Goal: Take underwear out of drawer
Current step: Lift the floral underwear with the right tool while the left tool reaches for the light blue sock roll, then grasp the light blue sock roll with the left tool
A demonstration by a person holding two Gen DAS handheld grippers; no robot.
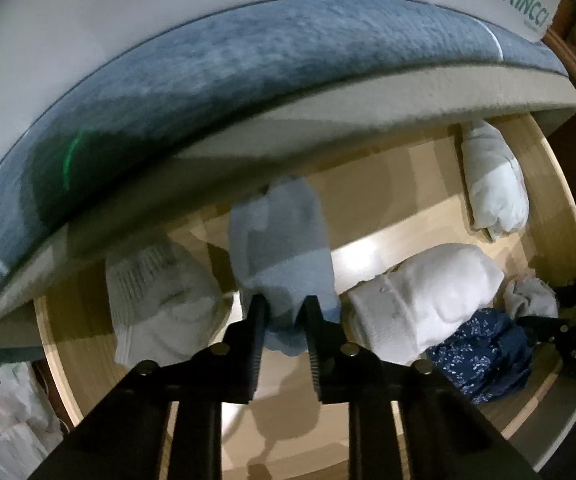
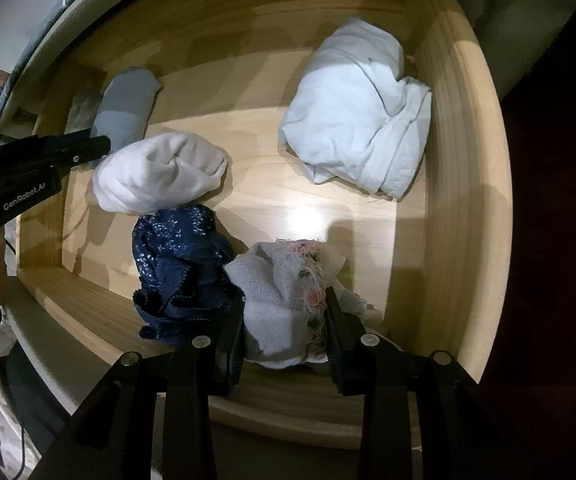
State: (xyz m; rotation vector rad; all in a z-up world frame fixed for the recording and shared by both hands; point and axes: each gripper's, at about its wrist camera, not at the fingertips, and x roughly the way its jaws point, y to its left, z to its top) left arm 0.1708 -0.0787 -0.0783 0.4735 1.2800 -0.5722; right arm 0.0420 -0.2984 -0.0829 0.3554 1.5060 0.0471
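An open wooden drawer holds several rolled garments. My left gripper is shut on a pale blue rolled piece of underwear, which also shows in the right wrist view. My right gripper has its jaws around a grey knit piece with pink fringe at the drawer's front; the jaws stand fairly wide and I cannot tell if they grip it. A dark blue floral piece lies just left of it, and also shows in the left wrist view.
A white rolled garment lies mid-drawer, a larger white folded one at the back right, and a ribbed white one at the left. A blue-grey mattress edge overhangs the drawer. The left gripper's body reaches in from the left.
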